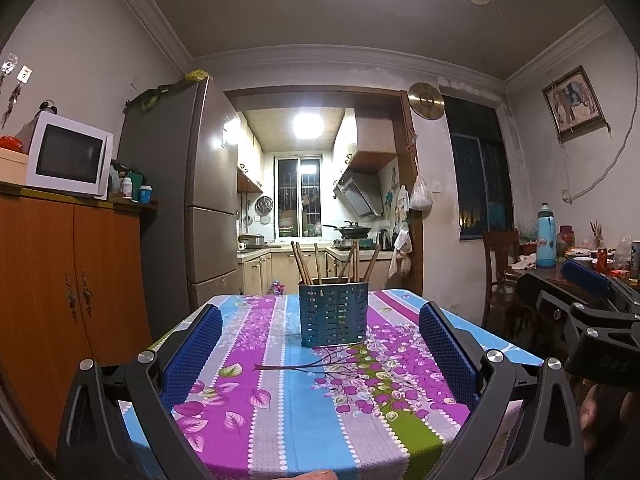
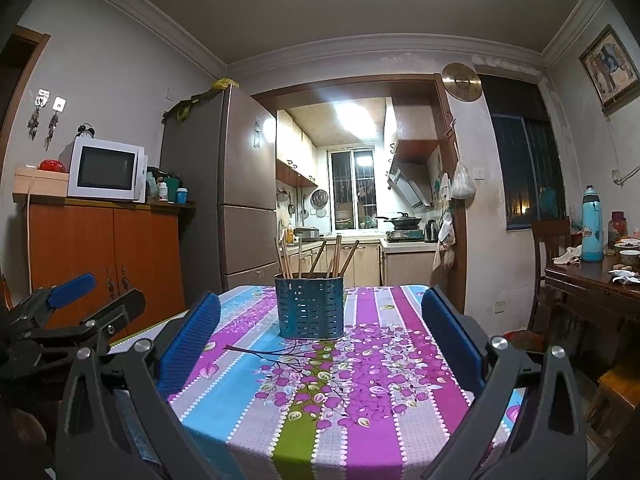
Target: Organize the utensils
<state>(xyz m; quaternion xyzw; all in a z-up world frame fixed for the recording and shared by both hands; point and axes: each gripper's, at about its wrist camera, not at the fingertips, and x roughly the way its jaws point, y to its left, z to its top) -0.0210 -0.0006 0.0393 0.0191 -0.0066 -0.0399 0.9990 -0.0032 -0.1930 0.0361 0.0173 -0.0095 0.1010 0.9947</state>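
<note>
A blue perforated utensil holder stands upright on a flowered tablecloth, past the table's middle. Several brown chopsticks stick up out of it, leaning apart. My left gripper hovers over the near part of the table, open, with nothing between its blue pads; the holder sits beyond its fingertips. My right gripper is likewise open and empty, the holder ahead and a little left of its centre. Each gripper shows at the side of the other's view, the right gripper, the left gripper.
An orange cabinet with a white microwave stands left of the table, a grey fridge behind. A dark wooden table with a blue flask and bowls is on the right. A kitchen doorway lies beyond.
</note>
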